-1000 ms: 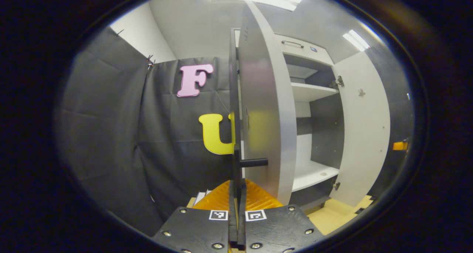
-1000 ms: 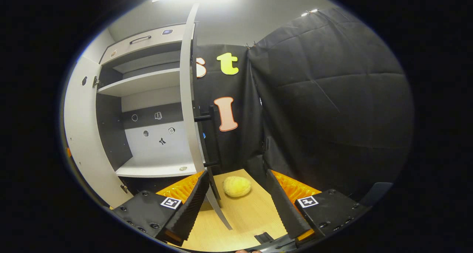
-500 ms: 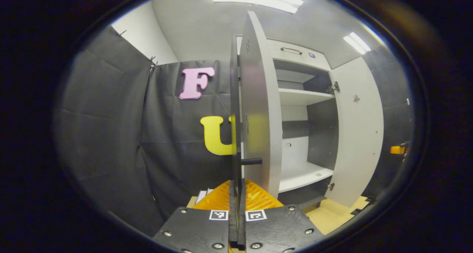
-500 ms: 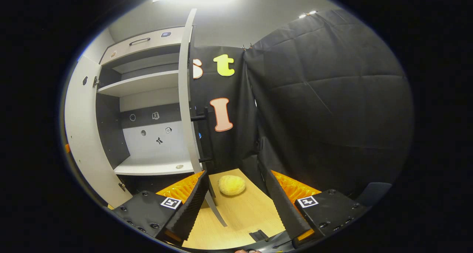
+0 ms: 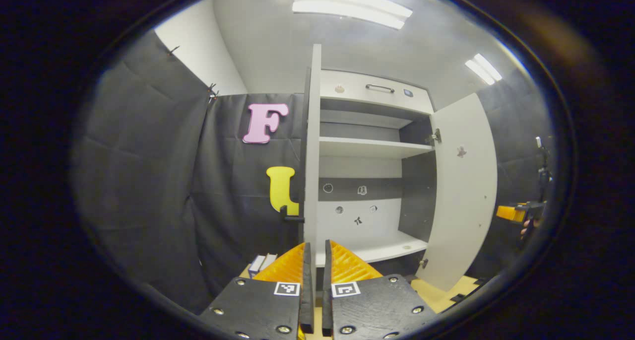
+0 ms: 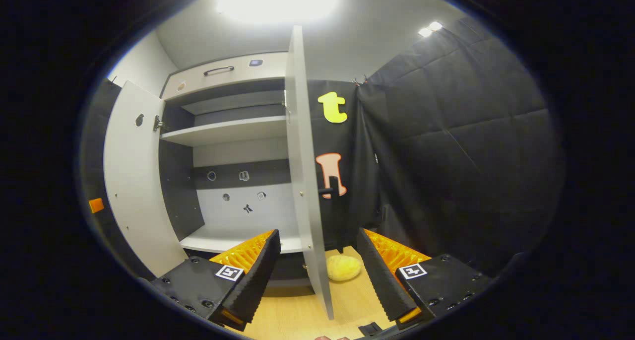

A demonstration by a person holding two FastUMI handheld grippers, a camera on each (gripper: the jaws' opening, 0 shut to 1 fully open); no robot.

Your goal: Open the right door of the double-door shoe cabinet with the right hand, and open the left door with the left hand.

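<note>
White cabinet (image 5: 369,131) stands with both doors swung wide.
Left tongs (image 5: 314,280) nearly clenched, empty, before the left door (image 5: 311,151); right tongs (image 6: 317,275) released, straddling the right door (image 6: 302,171).

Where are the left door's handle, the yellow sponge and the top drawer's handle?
left door's handle (image 5: 291,216): left gripper view, on its black bar.
yellow sponge (image 6: 343,269): right gripper view, on its top face.
top drawer's handle (image 6: 218,70): right gripper view, mid-bar.
</note>
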